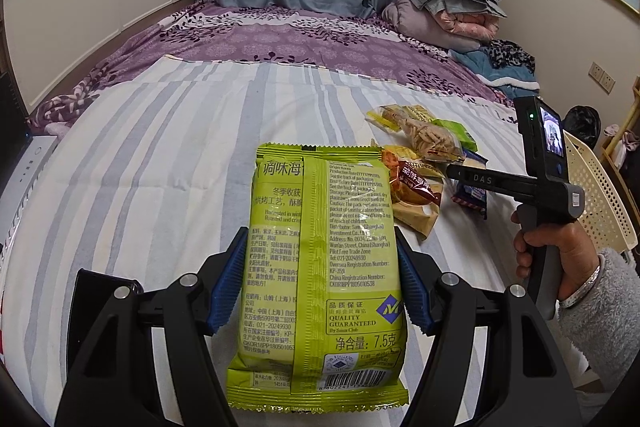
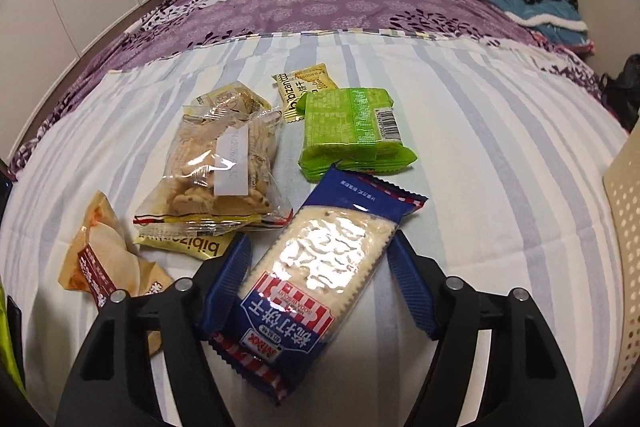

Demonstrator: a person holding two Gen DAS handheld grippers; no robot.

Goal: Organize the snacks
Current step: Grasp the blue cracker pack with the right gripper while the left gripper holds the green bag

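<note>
My left gripper [image 1: 320,239] is shut on a lime-green seaweed packet [image 1: 320,307], its blue pads pressing on both long edges, back side up, above the striped sheet [image 1: 160,167]. My right gripper [image 2: 320,243] has a blue soda cracker packet [image 2: 320,267] lying slantwise between its pads, touching both; the packet rests on the sheet. In the left wrist view the right gripper [image 1: 464,175] reaches over the snack pile, held by a hand [image 1: 548,251]. Nearby lie a clear biscuit bag [image 2: 220,167], a green wafer pack [image 2: 352,131], yellow bibizan packets [image 2: 304,83] and a brown pastry packet [image 2: 100,259].
A cream perforated basket [image 2: 628,227] stands at the bed's right edge. Folded quilts [image 1: 448,7] and clothes [image 1: 500,67] are piled at the far right on the purple bedspread [image 1: 280,39]. A white appliance [image 1: 28,163] sits to the left.
</note>
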